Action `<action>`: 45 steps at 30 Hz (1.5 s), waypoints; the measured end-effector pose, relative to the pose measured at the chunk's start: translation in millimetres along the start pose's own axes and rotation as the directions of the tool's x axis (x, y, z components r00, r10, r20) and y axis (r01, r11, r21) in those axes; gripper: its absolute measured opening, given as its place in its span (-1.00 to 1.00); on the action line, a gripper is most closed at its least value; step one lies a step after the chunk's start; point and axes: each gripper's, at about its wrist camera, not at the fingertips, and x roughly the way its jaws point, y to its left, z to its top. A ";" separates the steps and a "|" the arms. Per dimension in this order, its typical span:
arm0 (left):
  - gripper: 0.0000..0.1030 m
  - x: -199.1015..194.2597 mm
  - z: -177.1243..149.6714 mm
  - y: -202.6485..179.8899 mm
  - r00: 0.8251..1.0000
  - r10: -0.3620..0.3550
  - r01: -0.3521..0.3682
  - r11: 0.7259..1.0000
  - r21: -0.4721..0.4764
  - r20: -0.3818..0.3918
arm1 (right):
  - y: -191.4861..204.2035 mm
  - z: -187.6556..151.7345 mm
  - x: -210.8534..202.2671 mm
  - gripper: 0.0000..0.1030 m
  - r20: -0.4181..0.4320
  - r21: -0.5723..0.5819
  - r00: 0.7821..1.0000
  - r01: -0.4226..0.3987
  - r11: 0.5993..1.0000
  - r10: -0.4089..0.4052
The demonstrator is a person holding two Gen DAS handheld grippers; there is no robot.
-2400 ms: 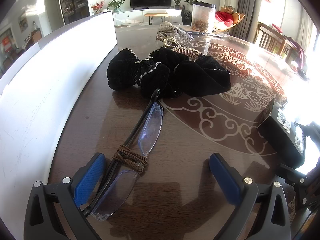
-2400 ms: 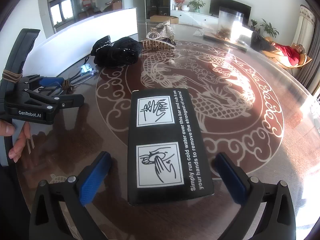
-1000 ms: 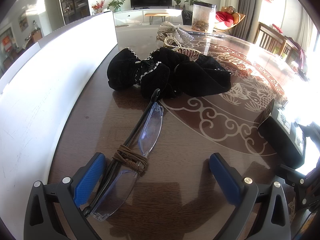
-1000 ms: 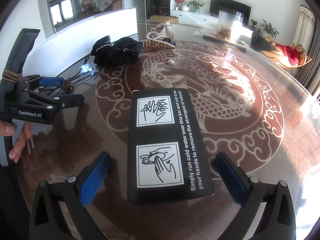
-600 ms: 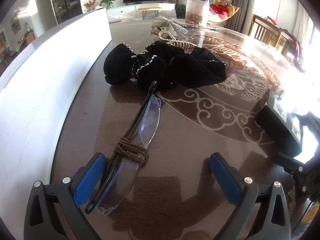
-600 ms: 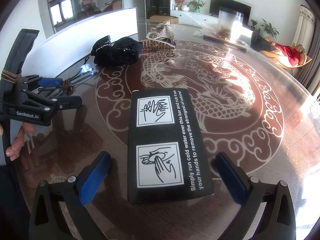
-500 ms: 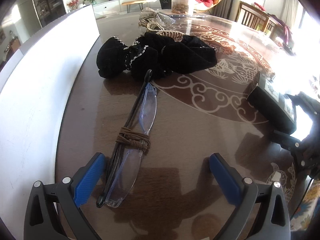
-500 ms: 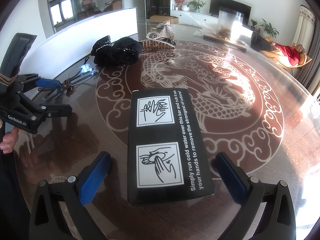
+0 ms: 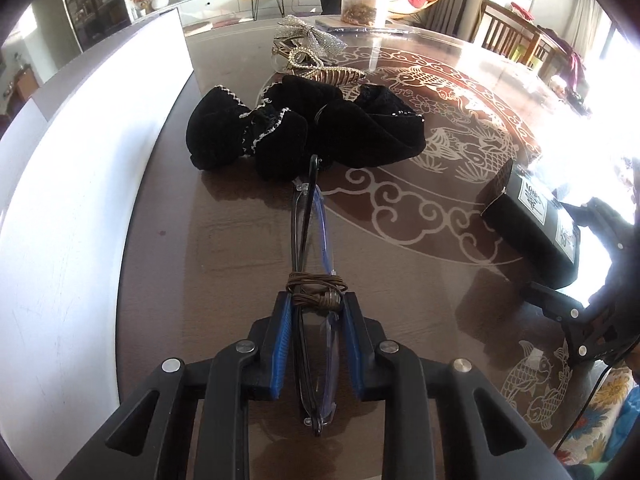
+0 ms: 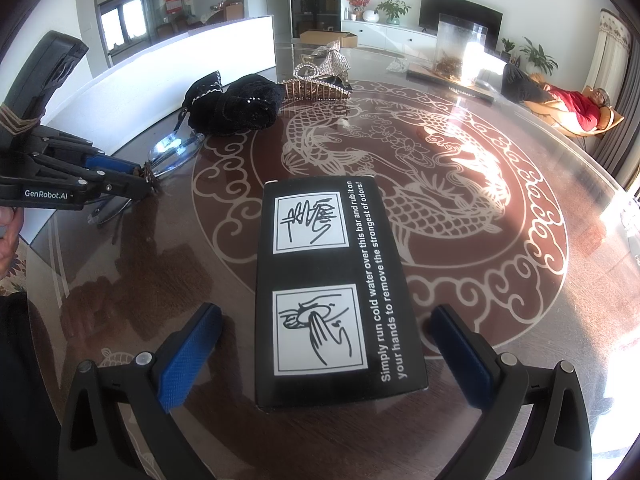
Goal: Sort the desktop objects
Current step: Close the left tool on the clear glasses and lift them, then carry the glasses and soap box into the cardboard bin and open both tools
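The left gripper (image 9: pixel 316 312) is clamping its ribbed blue pads on folded clear-lensed glasses (image 9: pixel 312 248) bound with brown cord, near the white-walled edge of the glossy, dragon-patterned table (image 10: pixel 460 168). Beyond them, a crumpled black velvet scrunchie (image 9: pixel 304 132) is lying beside a toothed gold hair claw (image 9: pixel 334 75). The right gripper (image 10: pixel 328 344) is waiting with jaws wide apart, straddling a flat rectangular black box (image 10: pixel 332 280) without touching it.

A black box (image 10: pixel 332 280) lies between the right gripper's (image 10: pixel 326 350) wide-spread jaws on the patterned table (image 10: pixel 500 216).
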 end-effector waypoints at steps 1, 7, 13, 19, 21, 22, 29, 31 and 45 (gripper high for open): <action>-0.53 -2.4 -5.4 -1.4 1.000 -0.011 0.011 1.000 -0.017 0.007 | -1.8 4.0 1.1 1.00 -0.042 -0.013 0.999 -0.023 1.000 0.022; -0.53 -14.6 -24.6 -12.9 0.998 -0.041 0.044 0.997 -0.058 0.050 | -16.6 30.5 3.9 0.61 -0.177 0.053 0.971 -0.151 0.987 0.158; -0.53 -62.8 -33.6 4.7 0.984 -0.072 0.095 0.986 -0.137 0.164 | -7.3 33.7 -19.1 0.15 -0.188 -0.016 0.977 -0.107 0.994 0.102; -0.53 -135.1 -27.3 61.1 0.959 -0.056 0.116 0.972 -0.205 0.278 | 12.8 76.7 -54.4 0.15 -0.094 0.023 0.970 -0.222 0.975 0.223; -0.53 -154.2 -26.4 95.6 0.956 -0.007 0.084 0.964 -0.252 0.293 | 36.8 109.9 -60.1 0.15 -0.052 0.007 0.962 -0.268 0.963 0.268; -0.53 -160.2 -26.0 114.4 0.957 0.031 0.054 0.959 -0.280 0.289 | 52.5 128.0 -60.8 0.15 -0.037 -0.015 0.958 -0.287 0.958 0.286; -0.53 -160.2 -50.6 238.8 0.967 0.223 -0.135 0.856 -0.500 0.121 | 205.6 234.0 -46.4 0.16 0.038 -0.190 0.896 -0.429 0.883 0.443; -0.50 -152.2 -59.3 261.9 0.966 0.251 -0.183 0.826 -0.534 0.057 | 251.5 246.1 -32.7 0.16 0.010 -0.238 0.880 -0.460 0.856 0.475; 0.46 -178.6 -86.1 235.3 0.938 0.326 -0.197 0.776 -0.599 0.114 | 280.6 216.2 -13.1 0.93 0.010 -0.265 0.856 -0.496 0.827 0.517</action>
